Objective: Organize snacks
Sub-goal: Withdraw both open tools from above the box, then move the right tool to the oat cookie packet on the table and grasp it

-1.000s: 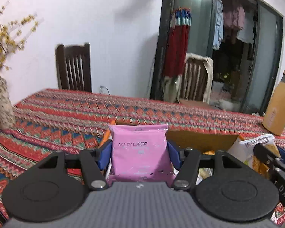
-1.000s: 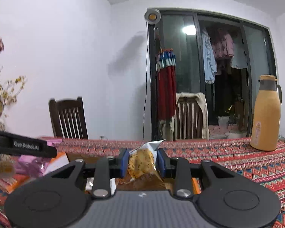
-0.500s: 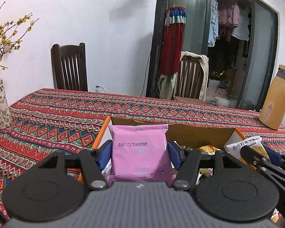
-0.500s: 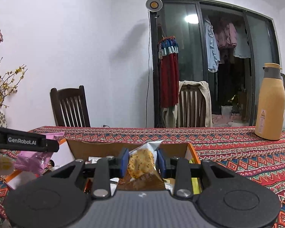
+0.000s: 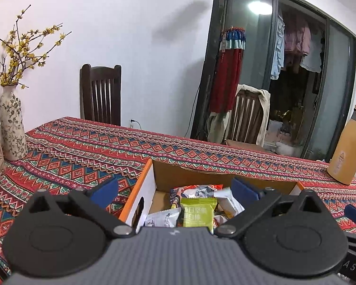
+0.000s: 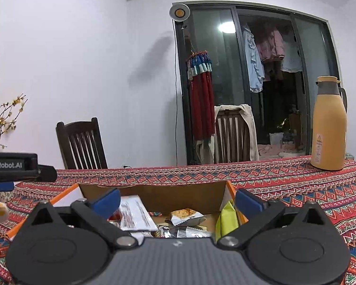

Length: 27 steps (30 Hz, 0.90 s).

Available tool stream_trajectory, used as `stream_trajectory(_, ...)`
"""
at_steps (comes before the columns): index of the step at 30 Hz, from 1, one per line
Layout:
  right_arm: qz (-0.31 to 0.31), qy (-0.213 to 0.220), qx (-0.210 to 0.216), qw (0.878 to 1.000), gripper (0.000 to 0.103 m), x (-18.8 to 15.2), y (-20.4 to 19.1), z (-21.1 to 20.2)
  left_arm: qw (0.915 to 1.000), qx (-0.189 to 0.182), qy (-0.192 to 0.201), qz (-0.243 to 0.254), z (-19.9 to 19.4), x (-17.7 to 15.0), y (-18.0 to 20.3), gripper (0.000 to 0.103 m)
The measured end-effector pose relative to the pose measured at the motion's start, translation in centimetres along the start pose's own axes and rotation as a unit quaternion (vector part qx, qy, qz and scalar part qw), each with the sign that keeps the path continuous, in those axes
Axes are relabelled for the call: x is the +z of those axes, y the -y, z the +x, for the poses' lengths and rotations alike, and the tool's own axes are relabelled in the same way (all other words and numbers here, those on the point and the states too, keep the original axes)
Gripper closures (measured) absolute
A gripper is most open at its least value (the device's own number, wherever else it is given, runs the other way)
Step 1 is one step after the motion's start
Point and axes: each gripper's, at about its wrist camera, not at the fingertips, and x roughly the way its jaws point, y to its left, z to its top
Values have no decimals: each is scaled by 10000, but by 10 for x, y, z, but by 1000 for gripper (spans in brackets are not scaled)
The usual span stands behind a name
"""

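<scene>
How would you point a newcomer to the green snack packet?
On the patterned tablecloth sits an open cardboard box with orange edges. The green snack packet lies inside among the wrappers, near the front in the left wrist view. Its neighbours are white or silver; it alone is flat olive green.

I see the open cardboard box (image 5: 216,178) of snack packets (image 5: 198,212) on the patterned tablecloth (image 5: 83,149), floral ceramic vase (image 5: 11,128) far left, tan thermos jug (image 6: 328,128) far right.

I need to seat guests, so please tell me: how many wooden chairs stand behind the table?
2. One dark chair stands by the white wall, left. One chair with a cloth draped on it stands before the glass door. Others may be out of view.
</scene>
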Motion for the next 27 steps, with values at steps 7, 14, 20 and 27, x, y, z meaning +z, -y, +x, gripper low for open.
stream_trajectory(7,8,-16,-18,10000,0,0,1,0,9999,7,-79,94,2,-4,3,0)
stream_trajectory(14,-11,50,-74,10000,0,8,-3,-6,9999,15,30,143,-9,2,6,0)
stream_trajectory(20,-84,191,-128,9997,0,17,-1,-34,9998,-89,164,104,-35,10,1,0)
stream_trajectory(27,-222,43,-227,9995,0,7,8,-71,9997,-109,98,211,-57,0,-12,0)
